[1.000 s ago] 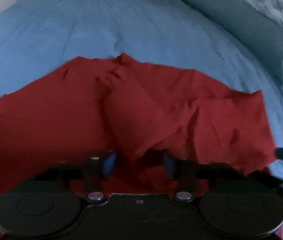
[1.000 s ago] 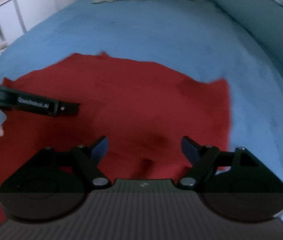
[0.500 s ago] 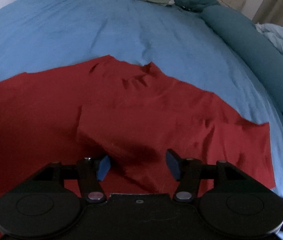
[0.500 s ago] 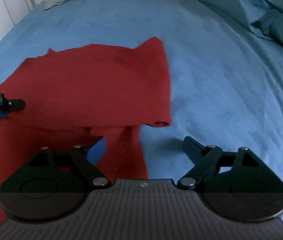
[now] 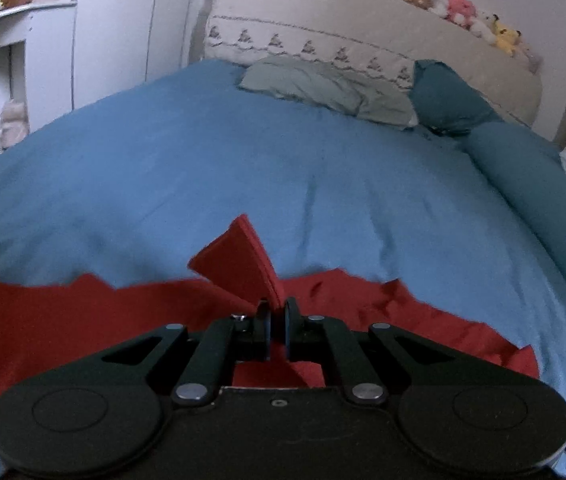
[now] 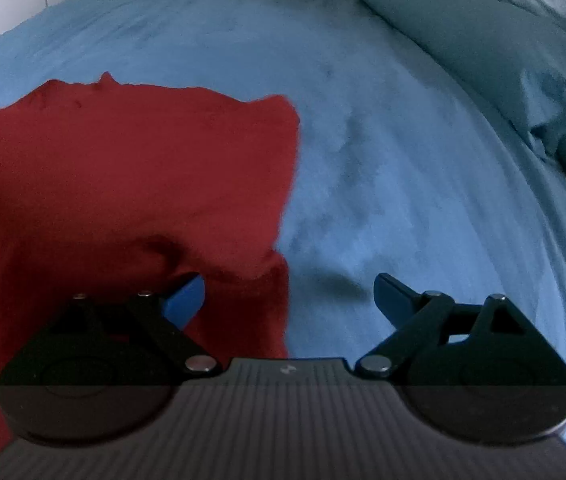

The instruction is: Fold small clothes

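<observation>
A red garment (image 5: pixel 63 320) lies spread on a blue bed sheet (image 5: pixel 243 160). My left gripper (image 5: pixel 277 320) is shut on a fold of the red garment, and a pinched flap (image 5: pixel 239 264) stands up above the fingers. In the right wrist view the garment (image 6: pixel 123 168) fills the left half, with its right edge folded over. My right gripper (image 6: pixel 289 296) is open, low over that right edge, with red cloth between the fingers near the left one and blue sheet (image 6: pixel 383 140) by the right one.
Grey-green pillows (image 5: pixel 323 84) and a dark teal bolster (image 5: pixel 531 184) lie at the head and right side of the bed. A teal duvet (image 6: pixel 503 60) runs along the right. A white wardrobe (image 5: pixel 103 32) stands at the left.
My left gripper has shut on a fold of the red garment and lifted it, tilting up toward the headboard. My right gripper has stayed open at the garment's right edge.
</observation>
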Tool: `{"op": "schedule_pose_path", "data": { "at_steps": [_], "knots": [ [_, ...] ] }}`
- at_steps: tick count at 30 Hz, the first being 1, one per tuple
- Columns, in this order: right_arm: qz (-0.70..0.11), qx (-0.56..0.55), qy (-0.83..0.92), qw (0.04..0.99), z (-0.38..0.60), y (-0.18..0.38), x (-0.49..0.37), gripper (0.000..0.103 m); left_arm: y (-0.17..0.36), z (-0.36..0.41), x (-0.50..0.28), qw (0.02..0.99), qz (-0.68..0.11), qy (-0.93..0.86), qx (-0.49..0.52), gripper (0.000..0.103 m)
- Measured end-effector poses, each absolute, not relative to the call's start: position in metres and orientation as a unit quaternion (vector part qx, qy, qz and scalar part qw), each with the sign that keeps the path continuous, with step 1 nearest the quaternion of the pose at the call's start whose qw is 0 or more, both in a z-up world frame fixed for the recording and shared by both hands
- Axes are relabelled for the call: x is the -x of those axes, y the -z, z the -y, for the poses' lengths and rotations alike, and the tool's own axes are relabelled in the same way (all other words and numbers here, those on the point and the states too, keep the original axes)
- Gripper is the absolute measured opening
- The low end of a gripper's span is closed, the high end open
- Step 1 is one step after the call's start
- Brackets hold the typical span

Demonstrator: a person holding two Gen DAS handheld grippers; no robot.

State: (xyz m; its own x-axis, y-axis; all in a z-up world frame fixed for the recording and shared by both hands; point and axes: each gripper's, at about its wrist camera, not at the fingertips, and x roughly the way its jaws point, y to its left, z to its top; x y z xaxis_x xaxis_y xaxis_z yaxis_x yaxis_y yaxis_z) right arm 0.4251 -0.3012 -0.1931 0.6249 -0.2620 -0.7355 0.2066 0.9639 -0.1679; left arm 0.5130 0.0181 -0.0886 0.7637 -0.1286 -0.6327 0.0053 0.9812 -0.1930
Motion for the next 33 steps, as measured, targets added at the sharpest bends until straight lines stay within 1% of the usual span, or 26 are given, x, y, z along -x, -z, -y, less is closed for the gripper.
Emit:
{"op": "schedule_pose_path", "data": {
  "at_steps": [6, 8, 12, 13, 14, 15, 17, 18, 19, 20, 23, 25, 26, 27, 28, 30, 33],
  "knots": [
    [-0.400, 0.088, 0.182, 0.894, 0.311, 0.189, -0.433, 0.103, 0.092, -0.027, -0.500, 0.936, -0.338, 0.022, 0.097, 0.006],
    [-0.403, 0.082, 0.179, 0.894, 0.326, 0.186, -0.428, 0.103, 0.095, -0.030, -0.494, 0.936, -0.338, 0.015, 0.094, 0.006],
    [-0.414, 0.089, 0.150, 0.894, 0.336, 0.188, -0.424, 0.103, 0.124, -0.039, -0.483, 0.926, -0.368, 0.016, 0.084, 0.006],
    [-0.416, 0.093, 0.146, 0.893, 0.336, 0.188, -0.425, 0.103, 0.132, -0.039, -0.479, 0.922, -0.379, 0.017, 0.080, 0.008],
    [-0.418, 0.091, 0.143, 0.892, 0.337, 0.188, -0.425, 0.103, 0.139, -0.040, -0.475, 0.918, -0.389, 0.015, 0.075, 0.015],
    [-0.422, 0.087, 0.141, 0.891, 0.339, 0.189, -0.426, 0.103, 0.144, -0.040, -0.471, 0.914, -0.399, 0.010, 0.070, 0.017],
    [-0.427, 0.086, 0.134, 0.890, 0.342, 0.189, -0.429, 0.103, 0.153, -0.046, -0.461, 0.908, -0.414, -0.009, 0.066, 0.030],
    [-0.430, 0.091, 0.128, 0.889, 0.341, 0.188, -0.431, 0.103, 0.154, -0.051, -0.455, 0.907, -0.414, -0.019, 0.070, 0.043],
    [-0.434, 0.096, 0.120, 0.888, 0.342, 0.187, -0.432, 0.103, 0.153, -0.056, -0.448, 0.907, -0.413, -0.028, 0.075, 0.051],
    [-0.437, 0.101, 0.111, 0.887, 0.342, 0.185, -0.431, 0.103, 0.150, -0.061, -0.442, 0.906, -0.414, -0.042, 0.077, 0.052],
    [-0.440, 0.107, 0.082, 0.888, 0.339, 0.171, -0.425, 0.103, 0.136, -0.070, -0.429, 0.905, -0.414, -0.070, 0.071, 0.053],
    [-0.422, 0.080, 0.052, 0.901, 0.329, 0.152, -0.419, 0.103, 0.121, -0.064, -0.426, 0.915, -0.396, -0.046, 0.057, 0.055],
    [-0.412, 0.047, 0.023, 0.909, 0.323, 0.142, -0.419, 0.103, 0.116, -0.057, -0.427, 0.919, -0.390, -0.030, 0.043, 0.064],
    [-0.409, 0.021, -0.001, 0.912, 0.317, 0.138, -0.422, 0.103, 0.112, -0.048, -0.432, 0.921, -0.389, -0.013, 0.027, 0.069],
    [-0.408, -0.002, -0.023, 0.913, 0.308, 0.138, -0.428, 0.103, 0.111, -0.040, -0.438, 0.921, -0.389, 0.001, 0.020, 0.073],
    [-0.416, -0.018, -0.036, 0.908, 0.292, 0.150, -0.442, 0.103, 0.115, -0.027, -0.453, 0.917, -0.398, 0.025, 0.032, 0.073],
    [-0.447, -0.040, -0.006, 0.894, 0.288, 0.185, -0.456, 0.103, 0.126, -0.009, -0.477, 0.911, -0.408, 0.038, 0.041, 0.073]
  ]
}}
